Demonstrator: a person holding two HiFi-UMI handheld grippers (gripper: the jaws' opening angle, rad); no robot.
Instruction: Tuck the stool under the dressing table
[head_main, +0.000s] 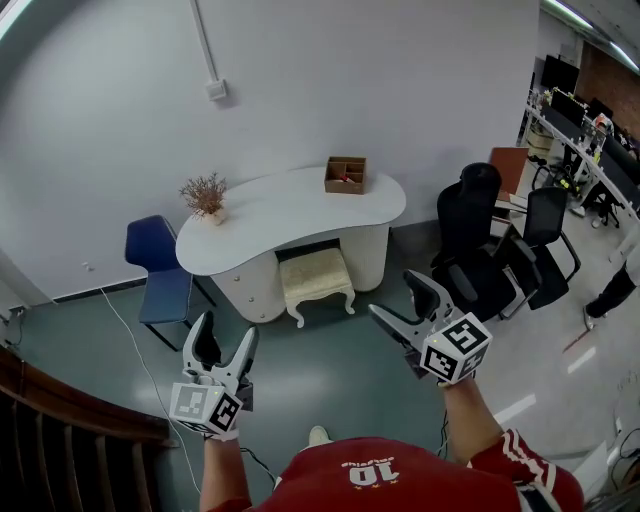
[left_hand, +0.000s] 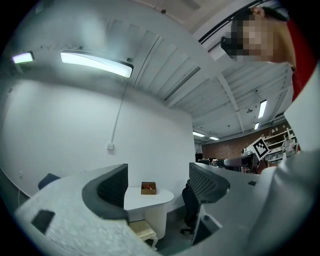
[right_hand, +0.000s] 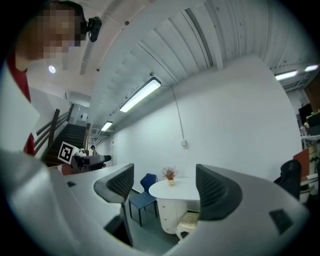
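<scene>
The cream stool (head_main: 316, 283) stands in the knee gap of the white dressing table (head_main: 290, 205) with its front part sticking out, and the left gripper (head_main: 225, 342) and right gripper (head_main: 405, 308) hover well apart from it, jaws spread and empty, apparently prepared to push it in.

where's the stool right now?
Head view, centre: the stool sits partly under the white dressing table, blue chair on its left, black office chairs on its right.
</scene>
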